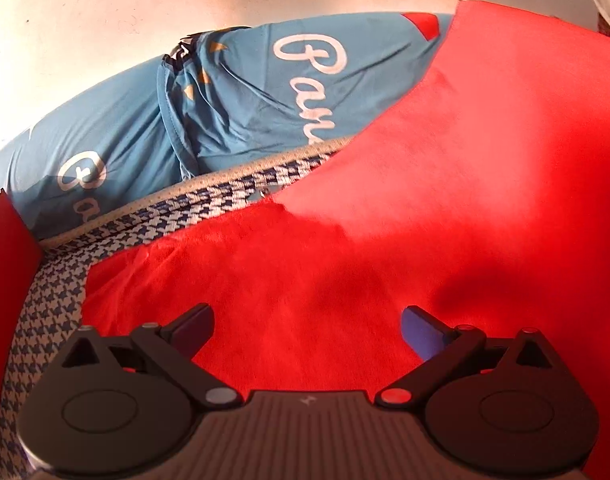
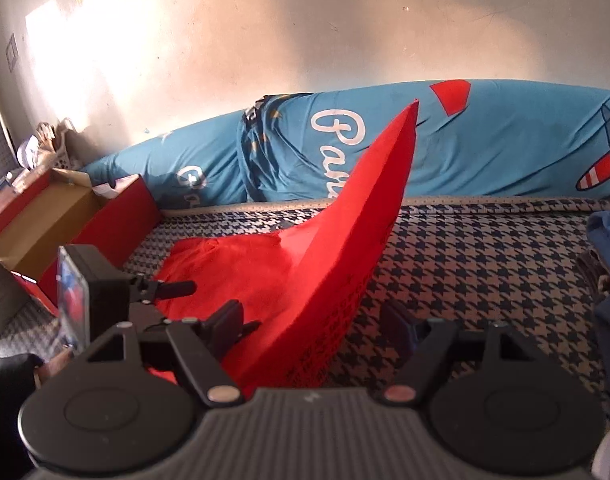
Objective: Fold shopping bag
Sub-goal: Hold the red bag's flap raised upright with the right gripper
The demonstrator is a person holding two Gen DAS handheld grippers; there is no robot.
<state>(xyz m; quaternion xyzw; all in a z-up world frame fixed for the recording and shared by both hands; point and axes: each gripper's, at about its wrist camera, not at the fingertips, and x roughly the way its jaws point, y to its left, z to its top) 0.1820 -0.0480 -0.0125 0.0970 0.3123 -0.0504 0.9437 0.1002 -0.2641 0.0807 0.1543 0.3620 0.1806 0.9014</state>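
Note:
The red shopping bag (image 1: 385, 200) lies spread on the houndstooth bed cover and fills most of the left wrist view. My left gripper (image 1: 309, 332) hovers low over it, open, with red cloth under and between its fingers and neither pad pressing. In the right wrist view part of the bag (image 2: 345, 232) stands up in a tall pointed fold, and its lower edge runs down between the fingers of my right gripper (image 2: 315, 324). That gripper is open: the right pad is well clear of the cloth. The left tool's black housing (image 2: 105, 292) shows at the bag's left side.
A long blue bolster (image 2: 485, 140) with white script lies against the wall behind the bed cover (image 2: 485, 272). An open red cardboard box (image 2: 45, 216) sits at the left. Blue cloth (image 2: 609, 248) bunches at the right edge.

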